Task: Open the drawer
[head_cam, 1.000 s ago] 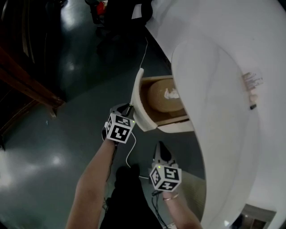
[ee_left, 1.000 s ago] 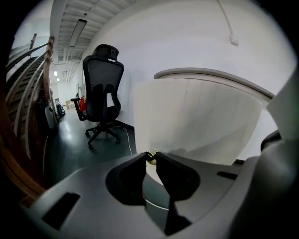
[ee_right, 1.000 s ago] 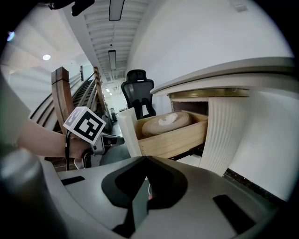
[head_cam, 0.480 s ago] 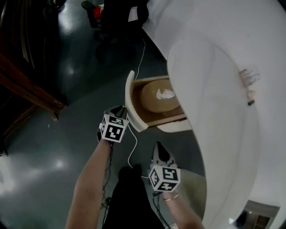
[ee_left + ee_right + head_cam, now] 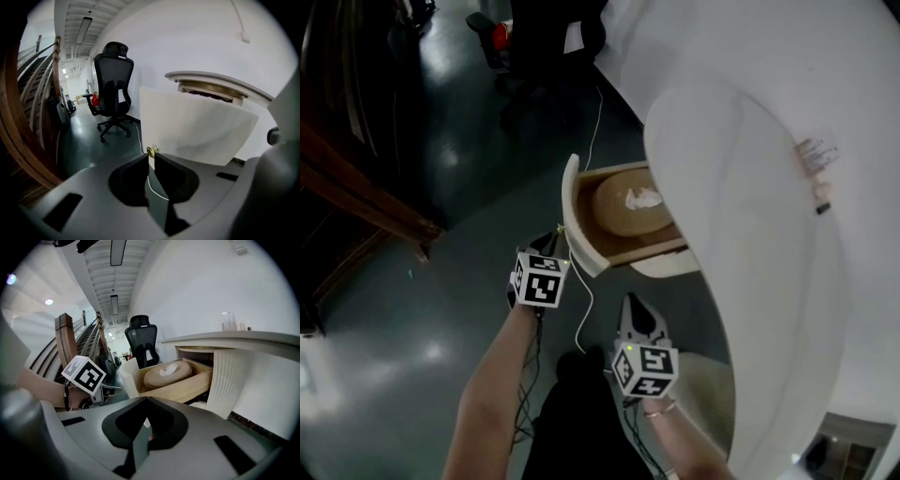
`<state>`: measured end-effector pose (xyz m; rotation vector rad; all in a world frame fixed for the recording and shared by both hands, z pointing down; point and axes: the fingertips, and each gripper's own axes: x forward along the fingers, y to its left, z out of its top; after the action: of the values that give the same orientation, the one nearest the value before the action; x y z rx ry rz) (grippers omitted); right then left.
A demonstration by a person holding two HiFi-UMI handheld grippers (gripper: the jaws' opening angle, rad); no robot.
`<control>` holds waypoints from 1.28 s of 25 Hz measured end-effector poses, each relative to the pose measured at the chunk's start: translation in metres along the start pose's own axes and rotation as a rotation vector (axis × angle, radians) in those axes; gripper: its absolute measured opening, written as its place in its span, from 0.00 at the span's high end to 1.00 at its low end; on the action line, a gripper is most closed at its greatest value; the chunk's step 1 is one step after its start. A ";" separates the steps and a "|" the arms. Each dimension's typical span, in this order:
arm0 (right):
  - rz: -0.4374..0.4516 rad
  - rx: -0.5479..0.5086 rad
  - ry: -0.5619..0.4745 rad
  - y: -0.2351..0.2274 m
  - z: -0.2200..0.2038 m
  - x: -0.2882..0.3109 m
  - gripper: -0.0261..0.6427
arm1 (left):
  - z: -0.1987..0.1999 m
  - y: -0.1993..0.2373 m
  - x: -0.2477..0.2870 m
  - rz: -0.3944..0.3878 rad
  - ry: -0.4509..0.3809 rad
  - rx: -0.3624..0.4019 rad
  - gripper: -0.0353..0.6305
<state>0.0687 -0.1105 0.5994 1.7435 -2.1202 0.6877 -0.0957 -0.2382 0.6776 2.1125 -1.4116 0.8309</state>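
The drawer (image 5: 630,247) stands pulled out from under the white round table (image 5: 741,216). Its pale front panel (image 5: 197,131) carries a small brass knob (image 5: 151,151). Inside lies a round beige roll (image 5: 166,372) with a white crumpled scrap on top. My left gripper (image 5: 151,158) points at the knob, which sits just at its fingertips. The jaws have just been closing to a narrow gap and nothing is pressed between the pads. My right gripper (image 5: 635,306) hangs lower, below the drawer, with its jaws together and empty.
A black office chair (image 5: 112,93) stands on the dark glossy floor beyond the drawer. A wooden stair rail (image 5: 356,178) runs along the left. A white cable (image 5: 586,309) trails across the floor between my arms. Small items (image 5: 816,159) sit on the tabletop.
The drawer came further out towards the left with my left gripper at its front. The left gripper then drew back a little from the front panel. The right gripper rose slightly.
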 end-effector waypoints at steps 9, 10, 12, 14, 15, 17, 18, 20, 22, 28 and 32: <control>-0.002 -0.006 -0.037 0.006 0.029 -0.011 0.96 | 0.015 0.001 -0.063 0.020 -0.059 -0.014 0.94; -0.001 -0.005 -0.042 0.007 0.033 -0.014 0.96 | 0.017 0.000 -0.071 0.022 -0.067 -0.013 0.94; -0.002 -0.001 -0.053 0.008 0.042 -0.019 0.96 | 0.022 -0.002 -0.087 0.026 -0.088 -0.012 0.94; -0.006 0.007 -0.061 0.008 0.051 -0.026 0.96 | 0.029 -0.004 -0.103 0.029 -0.111 -0.007 0.94; -0.008 0.010 -0.066 0.008 0.056 -0.029 0.96 | 0.033 -0.006 -0.111 0.030 -0.123 -0.002 0.94; -0.006 0.011 -0.077 0.009 0.066 -0.036 0.96 | 0.042 -0.011 -0.127 0.029 -0.150 0.007 0.94; -0.002 0.009 -0.084 0.010 0.071 -0.039 0.96 | 0.047 -0.013 -0.136 0.029 -0.165 0.010 0.94; 0.008 0.002 -0.102 0.012 0.082 -0.046 0.96 | 0.054 -0.016 -0.154 0.031 -0.191 0.019 0.94; 0.020 -0.006 -0.128 0.014 0.097 -0.055 0.96 | 0.059 -0.020 -0.172 0.029 -0.211 0.019 0.94; 0.060 -0.048 -0.209 0.027 0.137 -0.082 0.96 | 0.079 -0.033 -0.221 0.017 -0.285 0.015 0.94; 0.090 -0.072 -0.266 0.032 0.159 -0.099 0.96 | 0.099 -0.038 -0.250 0.030 -0.348 0.066 0.94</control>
<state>0.0683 -0.1108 0.4092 1.7940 -2.3785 0.4140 -0.1105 -0.1281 0.4302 2.3768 -1.6088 0.5438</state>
